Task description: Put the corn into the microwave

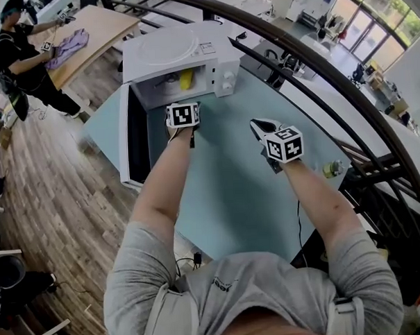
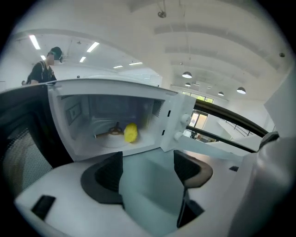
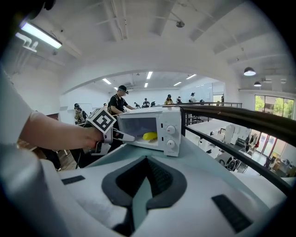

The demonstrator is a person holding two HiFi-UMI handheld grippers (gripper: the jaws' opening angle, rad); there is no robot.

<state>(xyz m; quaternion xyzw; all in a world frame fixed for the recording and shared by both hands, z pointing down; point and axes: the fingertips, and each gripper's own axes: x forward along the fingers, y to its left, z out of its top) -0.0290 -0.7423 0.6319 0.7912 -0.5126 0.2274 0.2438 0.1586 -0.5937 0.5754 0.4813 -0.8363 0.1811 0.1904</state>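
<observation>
The yellow corn (image 1: 185,79) lies inside the white microwave (image 1: 219,48), on its glass turntable (image 2: 111,139). The microwave door (image 1: 133,135) hangs wide open to the left. My left gripper (image 1: 181,104) is just in front of the open cavity, open and empty. In the left gripper view its jaws (image 2: 148,169) frame bare table, with the corn (image 2: 131,133) a short way beyond. My right gripper (image 1: 258,126) is shut and empty over the table, to the right of the microwave. The right gripper view (image 3: 146,163) shows the corn (image 3: 149,136) and the left gripper's fingers (image 3: 124,136) at the opening.
The microwave stands on a turquoise table (image 1: 232,190). A small bottle (image 1: 330,168) sits at its right edge. A dark curved railing (image 1: 346,102) runs behind the table. A person (image 1: 17,54) works at a wooden table (image 1: 100,29) at the far left.
</observation>
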